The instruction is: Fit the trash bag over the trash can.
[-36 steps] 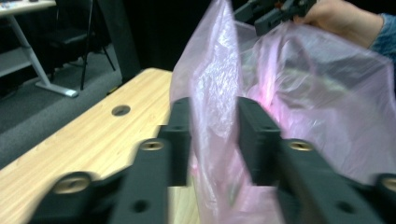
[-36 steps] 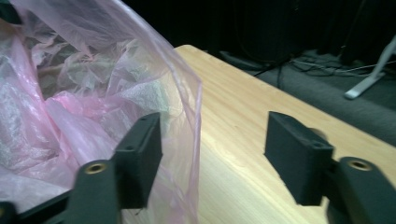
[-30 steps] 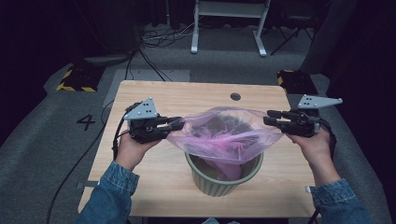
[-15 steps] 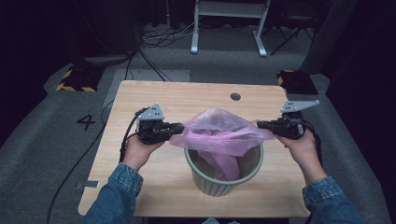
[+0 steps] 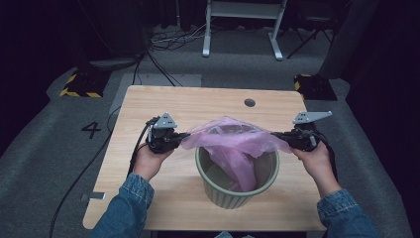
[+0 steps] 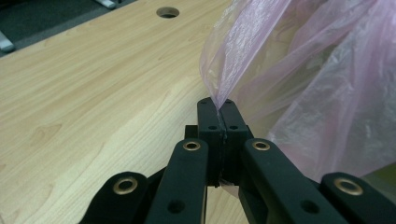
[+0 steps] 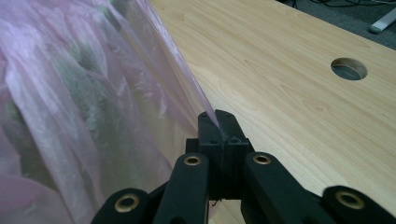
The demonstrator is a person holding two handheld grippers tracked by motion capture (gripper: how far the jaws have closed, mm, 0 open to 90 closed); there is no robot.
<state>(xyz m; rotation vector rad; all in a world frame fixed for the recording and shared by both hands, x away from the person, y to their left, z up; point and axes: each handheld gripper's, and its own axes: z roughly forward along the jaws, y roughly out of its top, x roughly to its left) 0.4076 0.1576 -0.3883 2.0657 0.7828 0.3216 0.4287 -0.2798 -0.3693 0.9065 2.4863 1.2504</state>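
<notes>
A thin pink plastic bag (image 5: 233,141) is stretched between both grippers over a ribbed green bin (image 5: 237,193) near the table's front edge. Its lower part hangs inside the bin. My left gripper (image 5: 184,135) is shut on the bag's left edge, left of the bin's rim. My right gripper (image 5: 275,135) is shut on the bag's right edge, just right of the rim. In the left gripper view the jaws (image 6: 218,103) pinch a corner of the pink film (image 6: 299,84). In the right gripper view the closed jaws (image 7: 217,116) hold the film (image 7: 84,102) the same way.
The wooden table (image 5: 148,198) has a round cable hole (image 5: 249,102) at the back right. A black cable (image 5: 74,183) trails off the left edge to the floor. A white stand (image 5: 242,25) is on the floor behind the table.
Both grippers have come lower and nearer the person with the bag. The bag's mouth has dropped from above the bin to its rim, and the bag hangs deeper inside.
</notes>
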